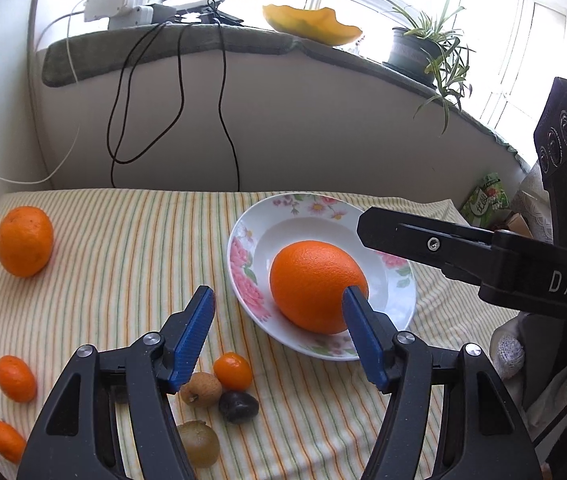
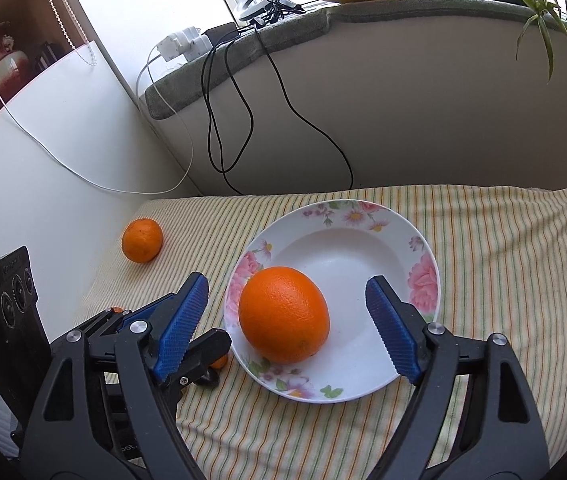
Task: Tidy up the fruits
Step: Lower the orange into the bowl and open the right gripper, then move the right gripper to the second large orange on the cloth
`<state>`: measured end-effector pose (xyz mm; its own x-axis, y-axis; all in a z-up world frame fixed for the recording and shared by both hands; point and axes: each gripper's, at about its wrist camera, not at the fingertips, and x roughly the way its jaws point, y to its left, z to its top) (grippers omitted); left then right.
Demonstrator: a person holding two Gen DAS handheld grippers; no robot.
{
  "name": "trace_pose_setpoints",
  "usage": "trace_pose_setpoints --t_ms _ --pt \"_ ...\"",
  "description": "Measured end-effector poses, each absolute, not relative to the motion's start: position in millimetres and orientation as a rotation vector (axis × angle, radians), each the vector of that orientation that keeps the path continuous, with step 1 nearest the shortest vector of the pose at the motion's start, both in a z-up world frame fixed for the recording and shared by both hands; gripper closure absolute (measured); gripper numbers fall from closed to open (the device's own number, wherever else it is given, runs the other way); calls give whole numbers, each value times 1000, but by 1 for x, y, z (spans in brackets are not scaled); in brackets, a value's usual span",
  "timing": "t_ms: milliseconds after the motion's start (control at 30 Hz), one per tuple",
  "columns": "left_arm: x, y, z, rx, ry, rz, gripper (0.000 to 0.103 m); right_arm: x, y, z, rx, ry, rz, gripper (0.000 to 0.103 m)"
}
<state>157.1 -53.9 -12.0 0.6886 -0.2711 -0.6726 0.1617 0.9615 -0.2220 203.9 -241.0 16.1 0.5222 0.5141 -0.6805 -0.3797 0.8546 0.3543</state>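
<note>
Done: one big orange lies in the flowered plate.
Left gripper: spread, you hold nothing.
Right gripper: spread around the orange, not touching it.
Left to do: the mandarin far left and the small fruits near you wait on the striped worktop.

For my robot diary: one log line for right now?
big orange: in flowered plate | left hand-held gripper: open | right hand-held gripper: open, empty
</note>
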Motion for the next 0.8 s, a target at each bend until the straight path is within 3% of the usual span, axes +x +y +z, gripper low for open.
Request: trace_pose_setpoints --t_ms 367,800 --pt "143 -22 -4 -140 733 -173 28 199 -205 26 67 870 554 16" --pt "130 32 -3 -155 710 -88 27 197 -149 28 36 886 615 16"
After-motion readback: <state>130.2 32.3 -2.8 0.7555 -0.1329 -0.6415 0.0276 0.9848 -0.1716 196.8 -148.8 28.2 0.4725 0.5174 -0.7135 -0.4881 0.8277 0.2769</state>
